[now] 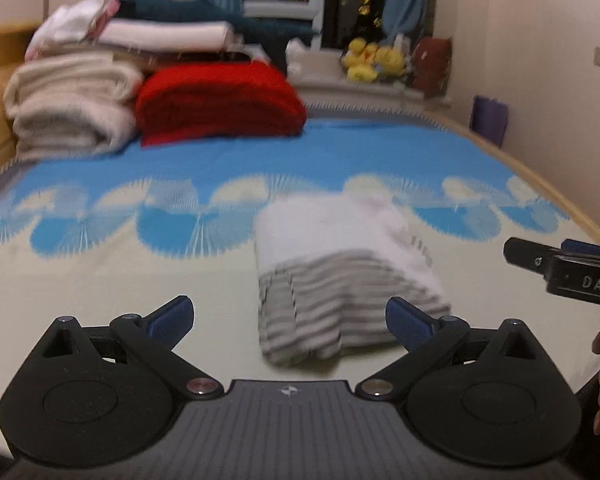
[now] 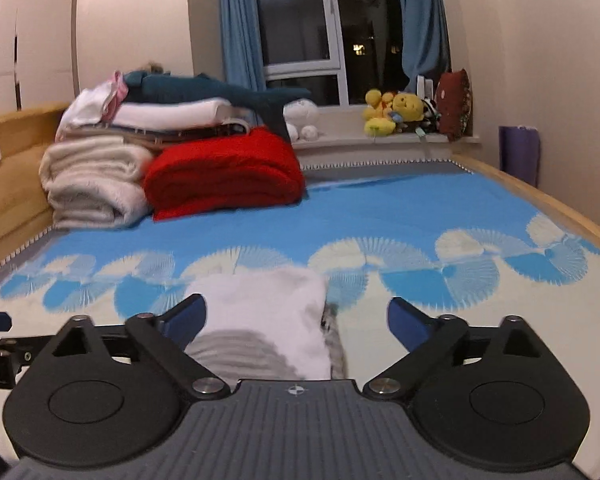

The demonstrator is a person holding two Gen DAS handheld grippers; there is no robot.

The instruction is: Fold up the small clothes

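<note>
A small folded garment (image 1: 340,264), white on top with grey stripes at its near end, lies on the bed's blue and cream cover (image 1: 120,272). My left gripper (image 1: 290,318) is open and empty just in front of it, a little above the cover. The garment also shows in the right wrist view (image 2: 268,312), close under my right gripper (image 2: 296,320), which is open and empty. The right gripper's body shows at the right edge of the left wrist view (image 1: 572,268).
A red folded blanket (image 2: 224,172) and a stack of cream and white blankets (image 2: 96,176) sit at the bed's far left. Yellow plush toys (image 2: 396,114) stand on the window sill. The bed's wooden edge (image 2: 560,208) runs along the right.
</note>
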